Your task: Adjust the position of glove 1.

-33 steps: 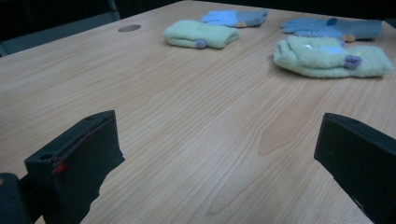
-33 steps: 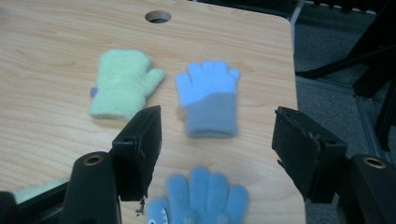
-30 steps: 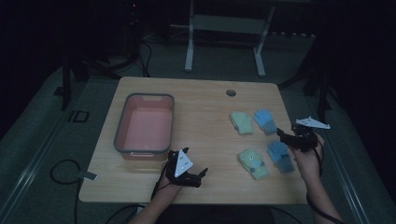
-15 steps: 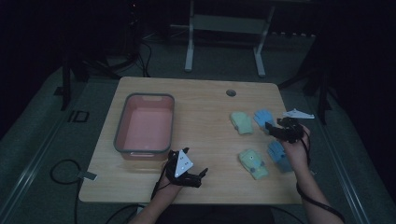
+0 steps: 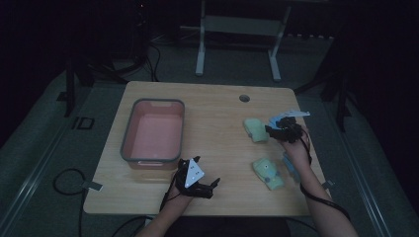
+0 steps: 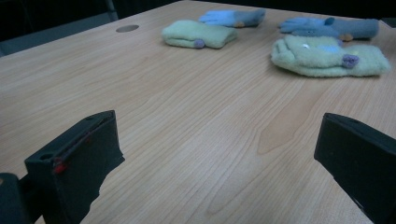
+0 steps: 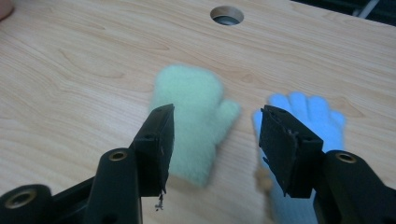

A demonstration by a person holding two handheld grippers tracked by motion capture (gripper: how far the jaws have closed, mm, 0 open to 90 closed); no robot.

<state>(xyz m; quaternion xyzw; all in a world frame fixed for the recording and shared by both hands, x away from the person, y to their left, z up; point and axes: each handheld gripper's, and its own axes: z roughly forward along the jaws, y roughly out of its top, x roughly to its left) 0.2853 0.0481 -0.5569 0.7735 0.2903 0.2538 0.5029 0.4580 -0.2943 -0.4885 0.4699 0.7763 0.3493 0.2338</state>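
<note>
Two pale green mittens and two blue gloves lie on the right half of the wooden table. My right gripper (image 5: 273, 131) (image 7: 217, 114) hovers over the far pair: the far green mitten (image 5: 256, 129) (image 7: 191, 126) and the far blue glove (image 7: 303, 116). Its jaws are open and have just been closing, with nothing pressed between them; the mitten's thumb lies below the gap. The near green mitten (image 5: 267, 173) (image 6: 327, 56) and near blue glove (image 5: 289, 165) (image 6: 331, 26) lie closer to the person. My left gripper (image 5: 212, 185) (image 6: 217, 126) rests low at the table's front, jaws wide open around nothing.
A pink bin with a grey rim (image 5: 127, 129) stands on the table's left half. A round cable hole (image 5: 244, 98) (image 7: 226, 15) sits near the far edge. Bare wood (image 5: 217, 143) stretches between the bin and the gloves.
The right gripper has moved from the table's right edge leftward and away, over the far blue glove and green mitten, and its jaws look narrower. The left gripper has stayed put.
</note>
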